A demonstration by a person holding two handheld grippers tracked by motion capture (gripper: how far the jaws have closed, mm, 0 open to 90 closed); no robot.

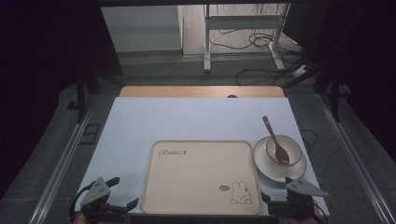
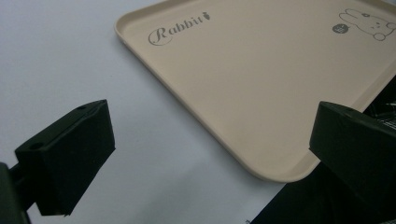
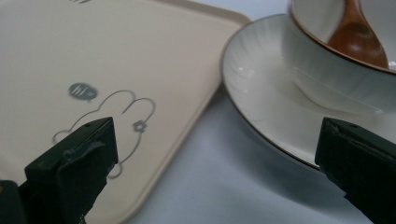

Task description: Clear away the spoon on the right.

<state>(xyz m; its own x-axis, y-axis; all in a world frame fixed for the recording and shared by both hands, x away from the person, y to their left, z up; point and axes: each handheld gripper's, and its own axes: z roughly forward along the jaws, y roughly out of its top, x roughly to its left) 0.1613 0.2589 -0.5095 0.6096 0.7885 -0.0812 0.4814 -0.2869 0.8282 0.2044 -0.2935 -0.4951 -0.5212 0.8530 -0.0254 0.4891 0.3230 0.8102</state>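
On the counter point(image 1: 196, 116) before you, a pale sheet covers all but a wooden strip at the far edge. The largest item on it is the beige tray point(image 1: 201, 177), lying flat and bare at the near middle, with "Rabbit" lettering at its far left corner and a rabbit drawing at its near right corner. Just beside the tray's right edge sits the white saucer point(image 1: 266, 163); from the right gripper view a narrow strip of counter separates the two, so they are close but apart. A white bowl point(image 1: 294, 148) with a dark rim stands on the saucer. In the bowl rests a brown wooden spoon point(image 1: 275, 140), its handle leaning out over the far rim.

Your left gripper point(image 1: 122, 204) is at the near left corner of the counter, jaws spread wide with nothing between them; in the left gripper view they frame the tray's near left corner without touching it. Your right gripper point(image 1: 269, 198) is at the near right, just short of the saucer, jaws likewise wide apart and holding nothing; its own view shows them straddling the gap between tray and saucer.

Both your hands are cut off by the bottom of the high view. In the right gripper view the bowl's far side and the spoon's handle are cut off.
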